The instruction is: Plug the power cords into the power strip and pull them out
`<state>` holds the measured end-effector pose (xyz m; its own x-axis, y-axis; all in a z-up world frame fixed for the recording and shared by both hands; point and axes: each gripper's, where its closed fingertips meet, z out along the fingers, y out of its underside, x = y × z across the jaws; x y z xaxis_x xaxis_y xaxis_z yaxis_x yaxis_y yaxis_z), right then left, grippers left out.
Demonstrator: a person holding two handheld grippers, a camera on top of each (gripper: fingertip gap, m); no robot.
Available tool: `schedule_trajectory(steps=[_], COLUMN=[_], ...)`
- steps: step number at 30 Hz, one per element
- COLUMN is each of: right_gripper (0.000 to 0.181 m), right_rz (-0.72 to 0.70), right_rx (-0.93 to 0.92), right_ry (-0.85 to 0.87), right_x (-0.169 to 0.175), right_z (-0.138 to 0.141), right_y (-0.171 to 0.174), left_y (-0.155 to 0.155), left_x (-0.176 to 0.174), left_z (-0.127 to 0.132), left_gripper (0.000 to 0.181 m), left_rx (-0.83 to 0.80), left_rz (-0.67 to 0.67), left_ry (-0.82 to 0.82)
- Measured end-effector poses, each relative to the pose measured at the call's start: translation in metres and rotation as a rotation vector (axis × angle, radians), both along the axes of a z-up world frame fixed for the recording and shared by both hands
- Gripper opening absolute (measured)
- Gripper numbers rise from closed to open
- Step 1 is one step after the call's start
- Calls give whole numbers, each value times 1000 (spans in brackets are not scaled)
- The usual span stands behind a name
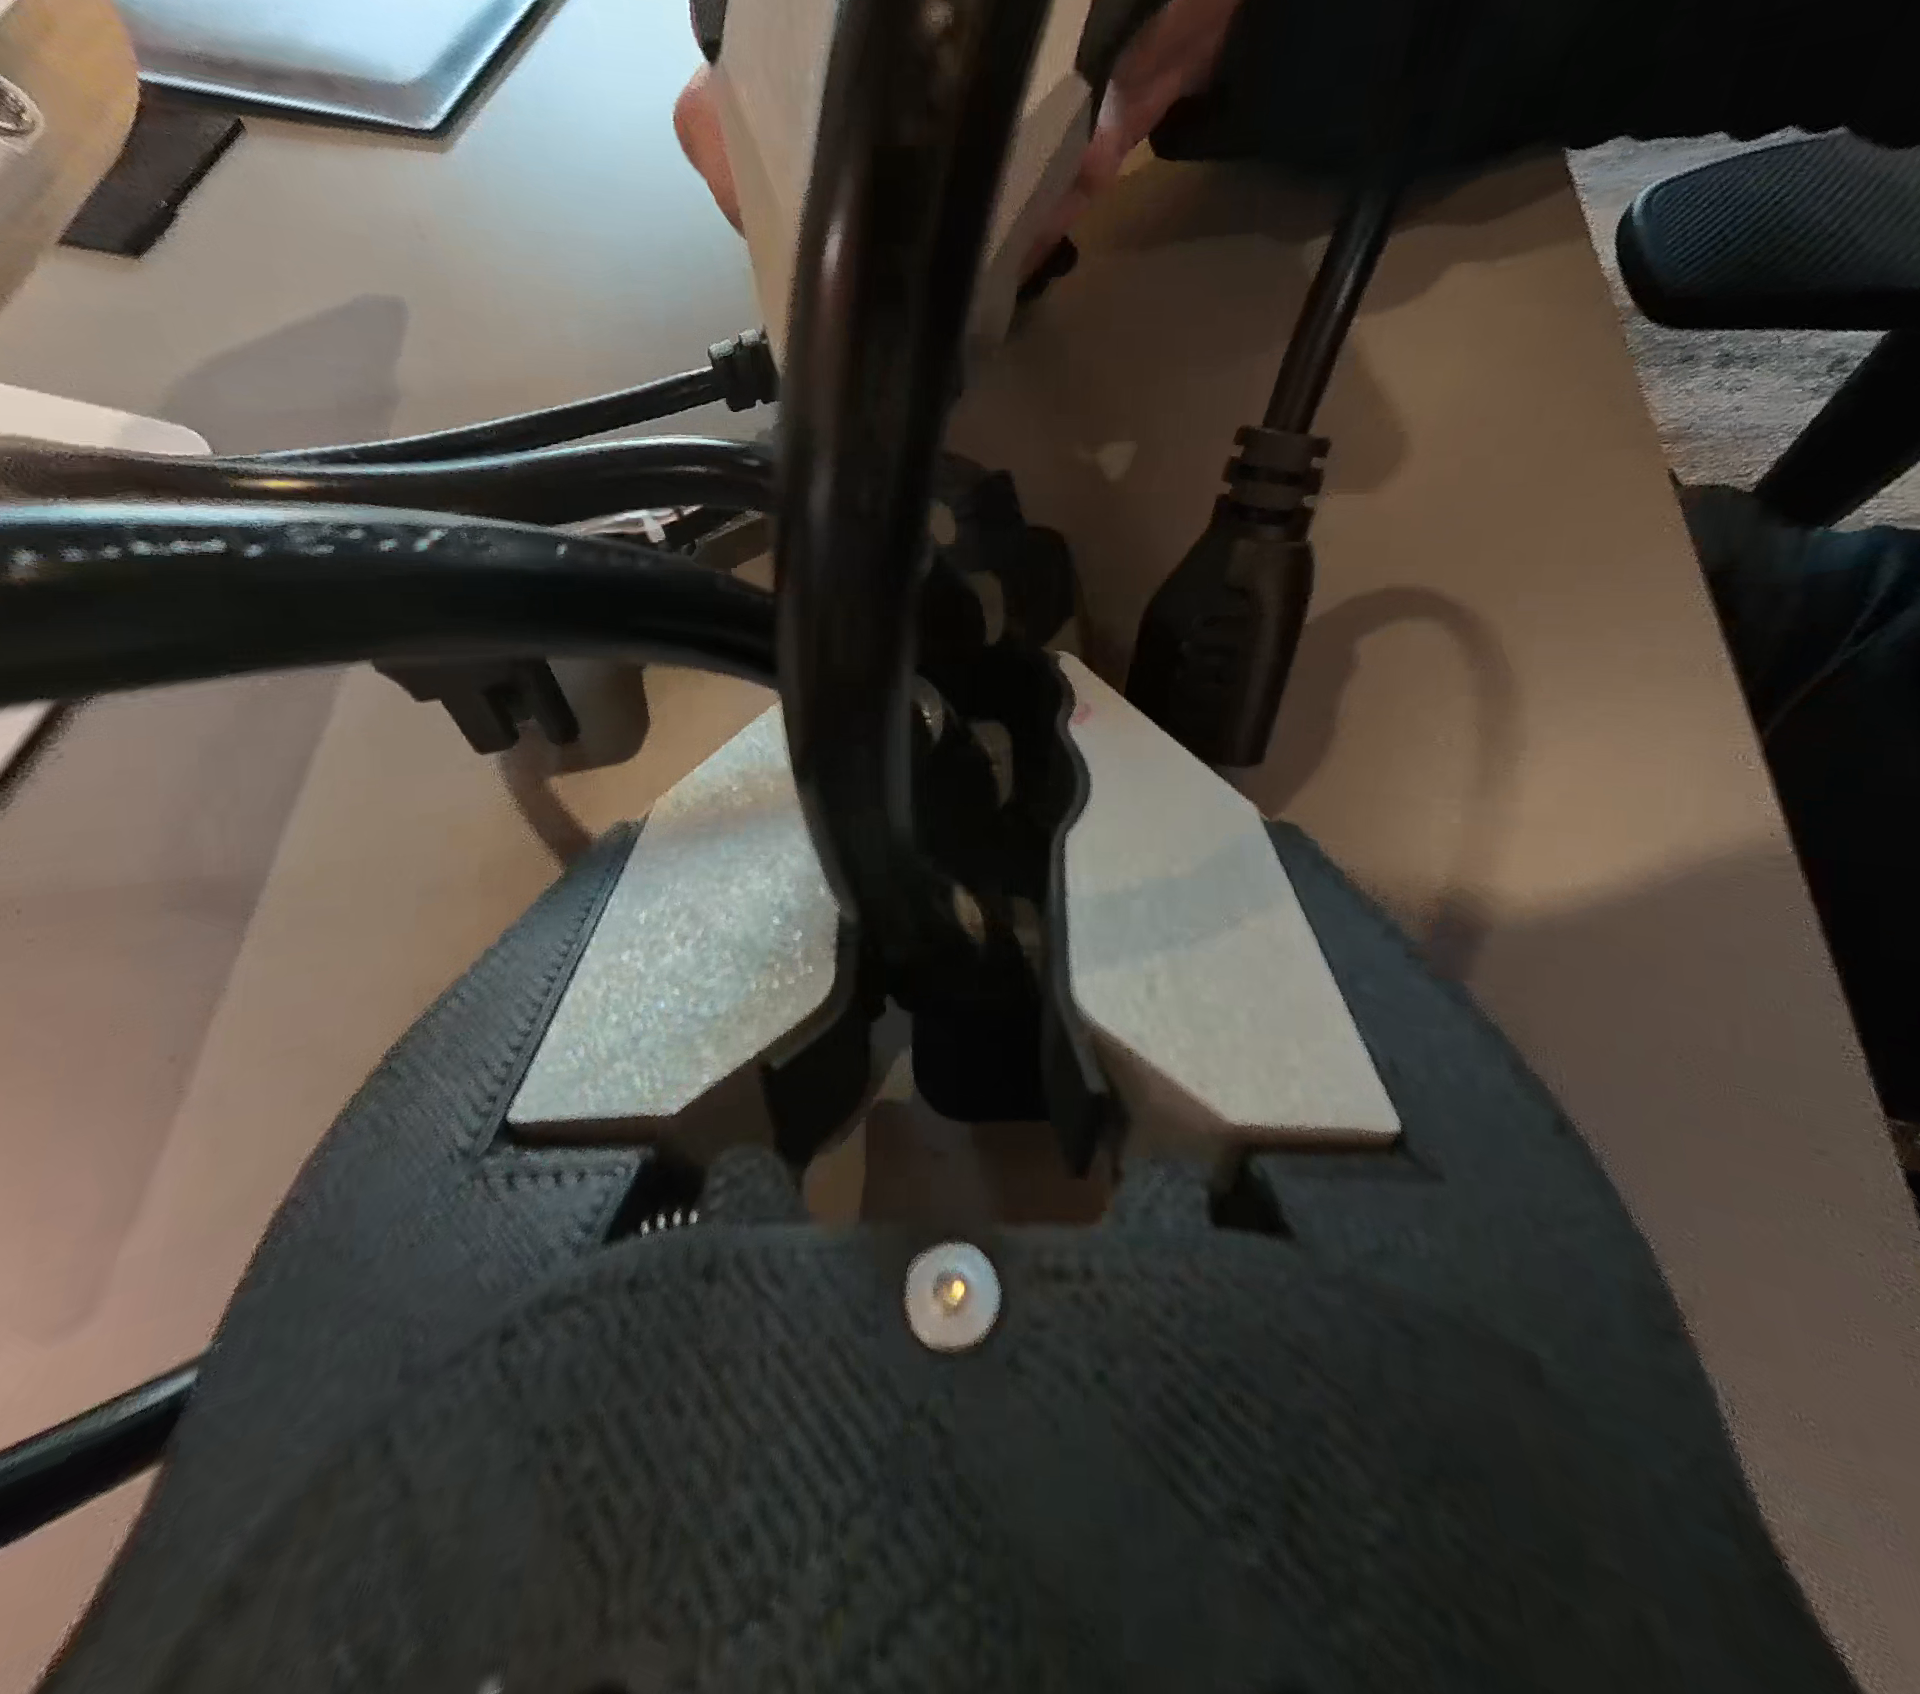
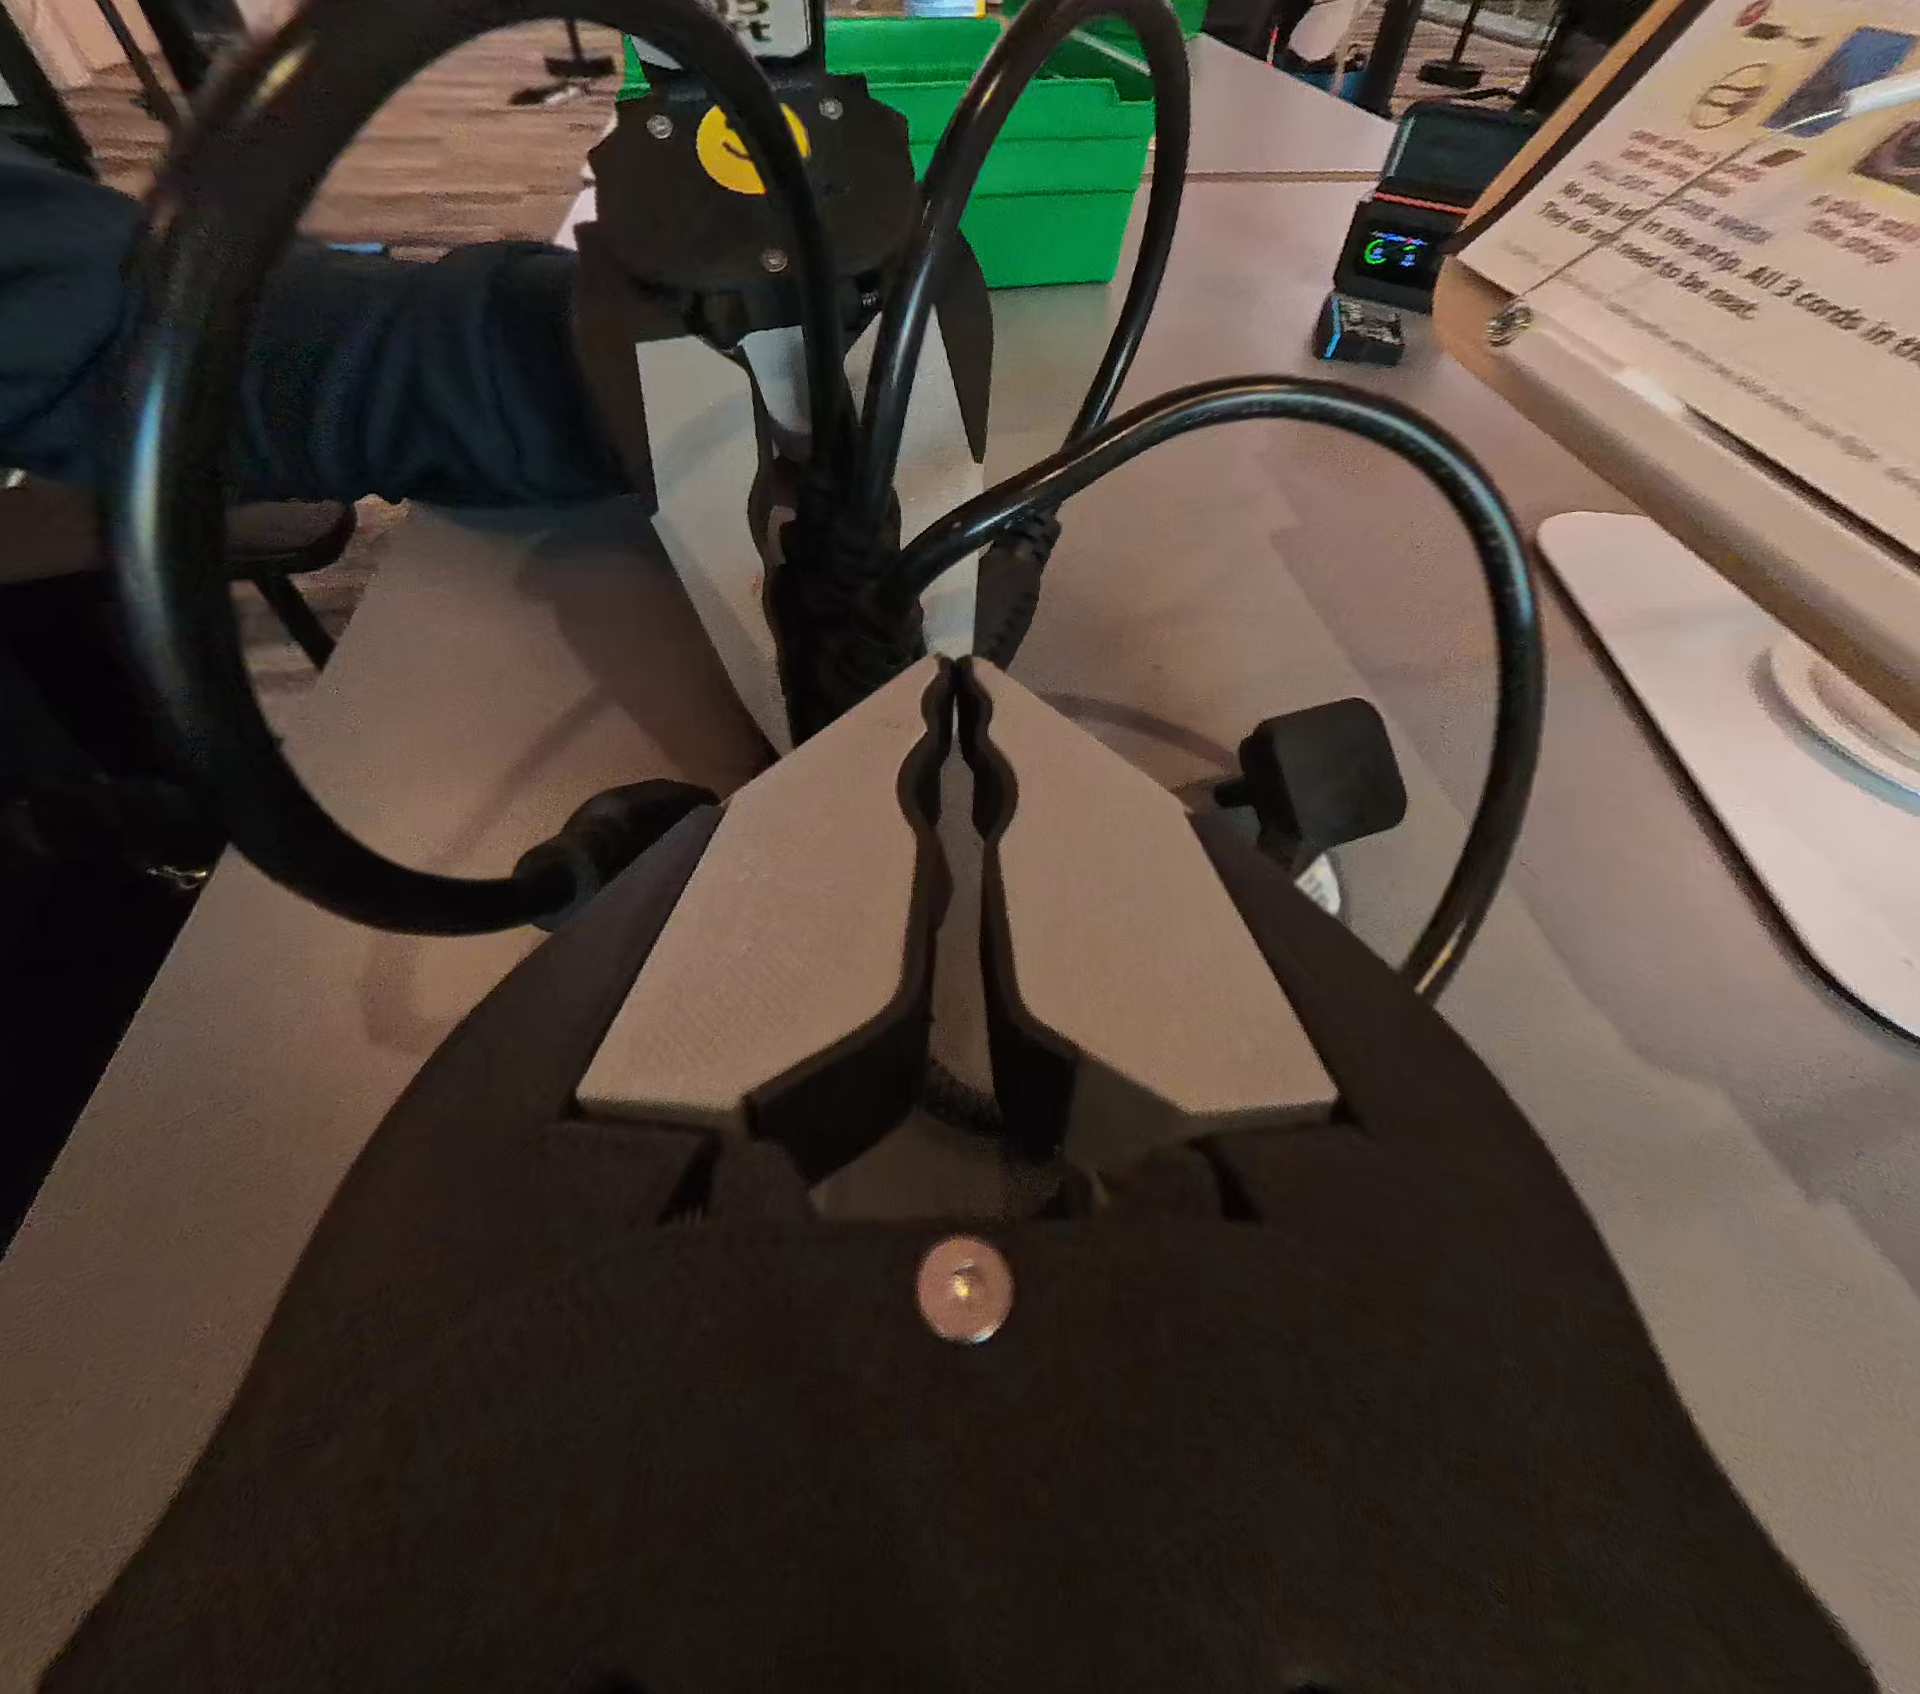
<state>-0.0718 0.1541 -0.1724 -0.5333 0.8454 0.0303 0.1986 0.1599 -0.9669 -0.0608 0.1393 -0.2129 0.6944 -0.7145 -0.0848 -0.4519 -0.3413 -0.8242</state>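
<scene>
The left gripper [image 1: 961, 875] has its fingers clamped on a black bundle of cords [image 1: 987, 813], one cord [image 1: 862, 397] rising straight ahead from between them. The right gripper [image 2: 956, 699] has its fingers pressed together; whether anything is pinched at the tips cannot be told. Just beyond those tips the cords [image 2: 842, 584] stand upright, looping away on both sides. A loose plug [image 2: 1320, 761] lies on the worktop [image 2: 1195, 564] right of the fingers.
</scene>
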Motion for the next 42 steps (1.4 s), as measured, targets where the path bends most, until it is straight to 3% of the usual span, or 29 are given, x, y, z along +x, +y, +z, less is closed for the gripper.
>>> schedule_trajectory(steps=[10,25,26,28,31,42], right_gripper=[7,0,14,22,20,12], right_rz=[27,100,137,170,77,63], right_rx=[7,-13,-38,-85,-20,107], right_ry=[-8,-18,-17,-13,12,70], right_x=[-1,8,12,15,3,-3], right_z=[-4,-4,-1,5,0,-1], right_y=[-9,-21,-26,-31,-20,-34], left_y=[0,-3,-3,-4,-3,-5], left_x=[4,9,9,9,9,8], left_z=[-2,-6,-6,-6,-6,-6], left_gripper=[28,27,27,27,27,27], left_rx=[13,3,3,9,13,13], left_rz=[-14,-40,-40,-42,-41,-56], left_ry=[11,25,28,37,44,26])
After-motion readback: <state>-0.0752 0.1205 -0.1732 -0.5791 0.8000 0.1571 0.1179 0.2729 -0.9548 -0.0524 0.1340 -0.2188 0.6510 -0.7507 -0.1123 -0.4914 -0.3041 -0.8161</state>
